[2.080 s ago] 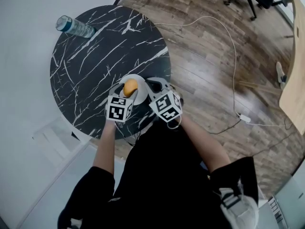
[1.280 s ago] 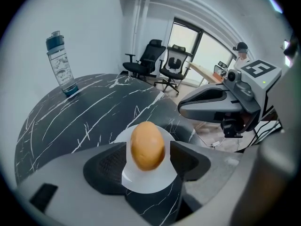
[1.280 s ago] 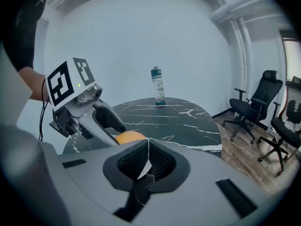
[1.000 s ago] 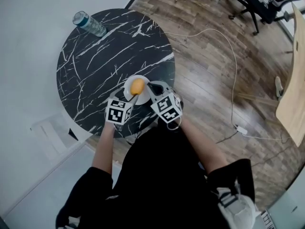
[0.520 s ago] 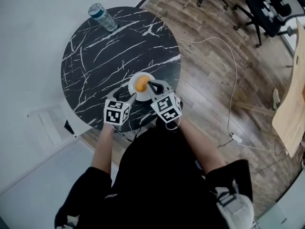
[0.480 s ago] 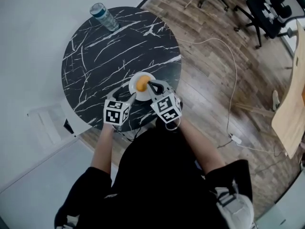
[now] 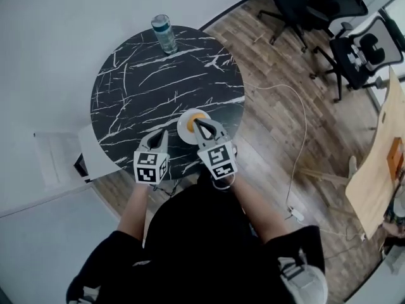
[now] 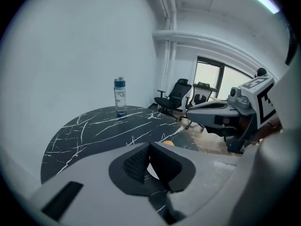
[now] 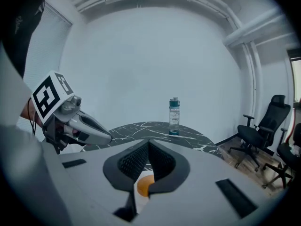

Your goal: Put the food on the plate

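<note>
An orange piece of food [image 7: 195,117] lies on a small white plate [image 7: 185,132] near the front edge of the round black marble table [image 7: 152,81]. My left gripper [image 7: 164,133] is shut and empty, a little to the left of the plate. My right gripper [image 7: 195,123] is also shut on nothing, its tips over the plate beside the food. In the right gripper view the food [image 9: 146,185] and plate [image 9: 138,199] show just below the closed jaws. In the left gripper view the food [image 8: 168,143] lies beyond the closed jaws.
A clear water bottle [image 7: 164,33] with a teal cap stands at the table's far edge. Black office chairs [image 7: 329,18] are at the back right. A white cable [image 7: 302,138] runs over the wooden floor. A pale wooden table [image 7: 380,170] is at the right.
The left gripper's jaws have closed and it has drawn back from the plate, leaving the food there. The head view has shifted, so the table sits farther away.
</note>
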{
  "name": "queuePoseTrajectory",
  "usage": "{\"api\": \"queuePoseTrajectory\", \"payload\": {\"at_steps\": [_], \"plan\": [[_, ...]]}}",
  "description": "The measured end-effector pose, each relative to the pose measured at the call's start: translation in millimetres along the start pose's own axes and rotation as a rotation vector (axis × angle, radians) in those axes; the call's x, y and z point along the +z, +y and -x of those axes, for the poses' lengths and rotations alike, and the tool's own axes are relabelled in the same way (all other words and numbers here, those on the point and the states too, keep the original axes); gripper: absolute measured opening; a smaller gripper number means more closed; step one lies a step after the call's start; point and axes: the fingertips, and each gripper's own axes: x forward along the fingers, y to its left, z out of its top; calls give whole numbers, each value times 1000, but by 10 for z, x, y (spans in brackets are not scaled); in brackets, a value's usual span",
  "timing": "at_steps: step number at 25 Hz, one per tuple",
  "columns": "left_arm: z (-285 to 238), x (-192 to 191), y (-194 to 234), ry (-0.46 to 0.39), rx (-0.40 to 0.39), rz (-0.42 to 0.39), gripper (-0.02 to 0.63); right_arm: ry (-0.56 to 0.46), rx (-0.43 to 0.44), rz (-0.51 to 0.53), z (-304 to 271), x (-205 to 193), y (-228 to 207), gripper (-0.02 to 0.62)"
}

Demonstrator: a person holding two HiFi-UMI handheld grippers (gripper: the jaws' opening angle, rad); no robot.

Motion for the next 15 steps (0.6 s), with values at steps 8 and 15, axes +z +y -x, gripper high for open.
{"api": "queuePoseTrajectory", "payload": {"at_steps": [8,15], "plan": [[615,294,68,-197,55,99,0,-96,-82,58,298,546,81,-3],[1427,782,188,-427,159,58,0,-264,-118,134,636,1342,394,-3]]}}
